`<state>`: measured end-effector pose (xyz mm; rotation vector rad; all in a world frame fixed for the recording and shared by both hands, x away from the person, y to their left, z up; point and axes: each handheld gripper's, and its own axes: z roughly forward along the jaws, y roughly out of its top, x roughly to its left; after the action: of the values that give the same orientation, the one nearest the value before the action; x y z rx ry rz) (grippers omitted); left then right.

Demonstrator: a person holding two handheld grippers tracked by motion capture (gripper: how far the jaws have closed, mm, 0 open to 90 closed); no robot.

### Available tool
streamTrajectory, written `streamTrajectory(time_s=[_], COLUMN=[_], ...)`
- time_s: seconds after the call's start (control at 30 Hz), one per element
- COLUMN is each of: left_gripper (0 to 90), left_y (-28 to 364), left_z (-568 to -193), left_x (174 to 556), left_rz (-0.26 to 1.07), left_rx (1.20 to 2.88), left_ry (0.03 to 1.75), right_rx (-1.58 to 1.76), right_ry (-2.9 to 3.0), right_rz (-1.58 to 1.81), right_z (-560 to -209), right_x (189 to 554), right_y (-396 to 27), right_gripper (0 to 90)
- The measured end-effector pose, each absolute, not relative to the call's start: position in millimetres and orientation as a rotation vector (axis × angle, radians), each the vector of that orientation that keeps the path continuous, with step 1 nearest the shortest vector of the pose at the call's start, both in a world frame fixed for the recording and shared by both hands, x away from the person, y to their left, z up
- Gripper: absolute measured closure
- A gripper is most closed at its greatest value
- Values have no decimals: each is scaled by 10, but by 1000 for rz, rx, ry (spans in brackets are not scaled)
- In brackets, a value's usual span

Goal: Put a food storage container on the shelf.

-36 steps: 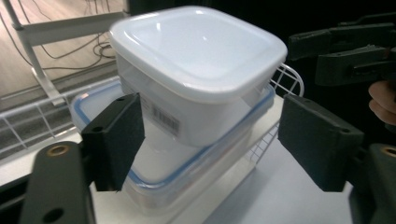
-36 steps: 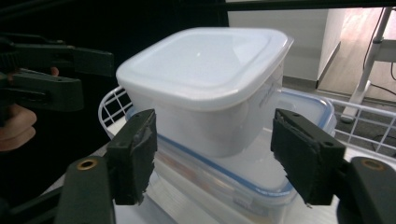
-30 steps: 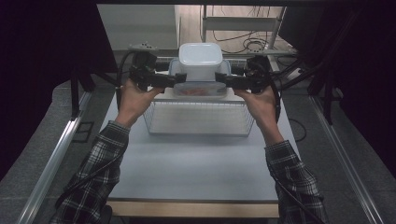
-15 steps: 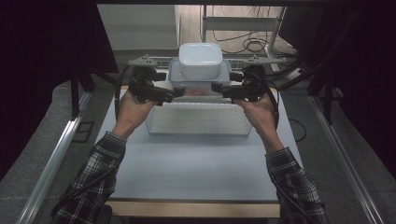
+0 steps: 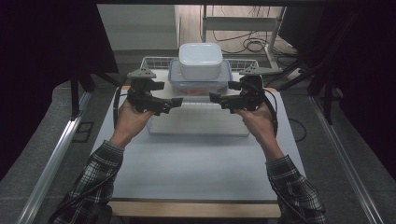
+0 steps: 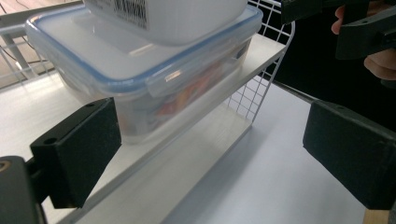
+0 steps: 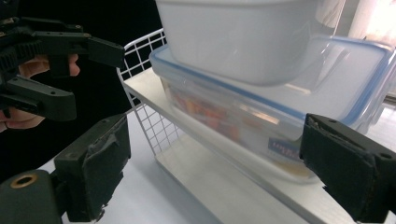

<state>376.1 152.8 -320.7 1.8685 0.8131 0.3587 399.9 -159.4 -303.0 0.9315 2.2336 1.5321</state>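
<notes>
On the worktop (image 5: 201,163) stands a white wire shelf (image 5: 198,122). On its top board sits a clear box (image 5: 200,84) with a blue-rimmed lid, and a white tub (image 5: 200,60) rests on that lid. The left gripper (image 5: 173,102) and right gripper (image 5: 215,99) flank the box, jaws apart and just opened, gripping nothing.

Both sleeves (image 5: 100,175) are dark plaid with pale lines. Each hand grips a black claw: the left claw (image 5: 175,101) and right claw (image 5: 215,98) each carry a grey three-cornered plate (image 5: 141,73) and a looping black cable (image 5: 116,100). Square black pads (image 6: 77,151) face the jaws.
</notes>
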Motion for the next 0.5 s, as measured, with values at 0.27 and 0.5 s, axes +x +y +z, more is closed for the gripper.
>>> streamTrajectory(time_s=[0.27,0.5], left_gripper=[41,36], left_y=[1552,1559], left_z=[-3309,-3406], left_x=[3686,3622], left_rz=[369,373], left_rx=[1888,1906], left_ry=[810,808], right_rx=[925,902], right_ry=[2253,2264], right_rz=[1529,1506], right_z=[-3140,-3194], right_x=[3953,3888], right_y=[-1619,-1635], right_gripper=[71,56])
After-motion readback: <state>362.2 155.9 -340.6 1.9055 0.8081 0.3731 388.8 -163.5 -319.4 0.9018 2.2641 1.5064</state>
